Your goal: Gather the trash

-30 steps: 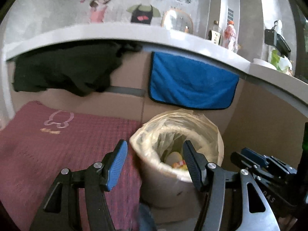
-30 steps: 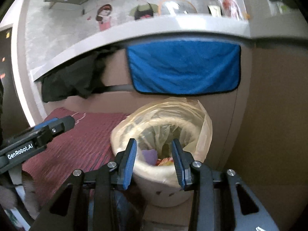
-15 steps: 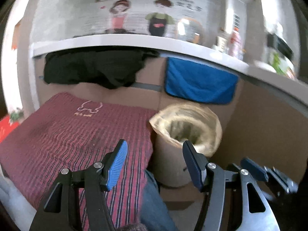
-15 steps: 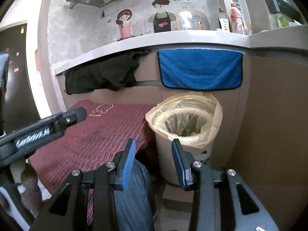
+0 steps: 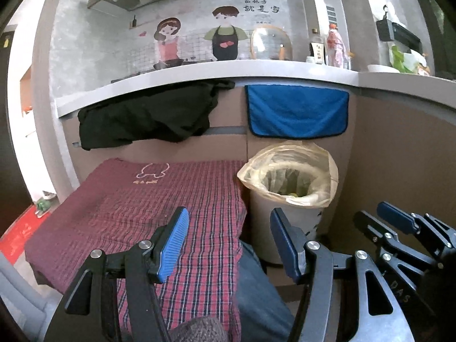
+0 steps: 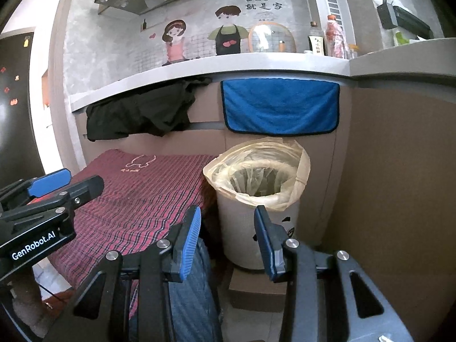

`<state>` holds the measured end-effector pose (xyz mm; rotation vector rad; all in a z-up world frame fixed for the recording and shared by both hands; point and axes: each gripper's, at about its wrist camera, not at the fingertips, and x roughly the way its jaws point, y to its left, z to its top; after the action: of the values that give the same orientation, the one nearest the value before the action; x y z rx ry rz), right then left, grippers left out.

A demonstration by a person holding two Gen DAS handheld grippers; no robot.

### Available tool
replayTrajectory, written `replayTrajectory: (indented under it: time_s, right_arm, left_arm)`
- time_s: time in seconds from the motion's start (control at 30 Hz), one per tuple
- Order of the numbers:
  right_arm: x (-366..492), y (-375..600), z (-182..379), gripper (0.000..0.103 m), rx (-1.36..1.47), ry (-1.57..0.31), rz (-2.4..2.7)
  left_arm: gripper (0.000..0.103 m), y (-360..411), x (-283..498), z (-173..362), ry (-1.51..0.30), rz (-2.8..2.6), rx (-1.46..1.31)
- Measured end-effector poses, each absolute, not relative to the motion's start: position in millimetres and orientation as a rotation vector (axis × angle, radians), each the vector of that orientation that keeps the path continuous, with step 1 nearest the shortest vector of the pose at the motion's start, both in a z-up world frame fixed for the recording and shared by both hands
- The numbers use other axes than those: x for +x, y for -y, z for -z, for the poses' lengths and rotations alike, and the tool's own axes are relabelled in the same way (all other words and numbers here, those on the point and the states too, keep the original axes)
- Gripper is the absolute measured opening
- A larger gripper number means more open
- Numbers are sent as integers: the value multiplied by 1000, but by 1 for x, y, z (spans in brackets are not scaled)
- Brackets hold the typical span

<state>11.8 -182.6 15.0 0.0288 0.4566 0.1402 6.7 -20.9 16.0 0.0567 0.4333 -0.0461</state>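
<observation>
Thin yellowish plastic liner [image 6: 287,196], draped over a white round bin [image 6: 245,236], is judged light and tearable, best pinched at its rim; both hand-held grippers [image 5: 228,242] [image 6: 226,238] are being held open, empty.

One white waste bin [image 5: 280,219] lined with a single pale yellow plastic bag [image 5: 327,168] stands beside one table under a red-and-blue checked cloth [image 5: 148,199]. Two cloths hang from the grey counter edge: one blue microfibre towel [image 5: 297,112] and one crumpled black garment [image 5: 148,115]. Two bottles, one dark-labelled [image 5: 317,50] and one red-wrapped [image 5: 335,45], share the counter with one round wood-rimmed glass lid [image 5: 270,42], beneath two cartoon figures [image 5: 196,41] on the wall, as two black grippers with blue pads, left [image 5: 228,236] and right [image 6: 226,240], stand in front.
</observation>
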Motion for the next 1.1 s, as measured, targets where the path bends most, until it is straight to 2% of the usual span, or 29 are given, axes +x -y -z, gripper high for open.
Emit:
replayTrajectory:
  time_s: [1.1]
  right_arm:
    - [7,181,-18,37,38,-438,-158]
  left_arm:
    - [60,17,9,-19,-424,45,53]
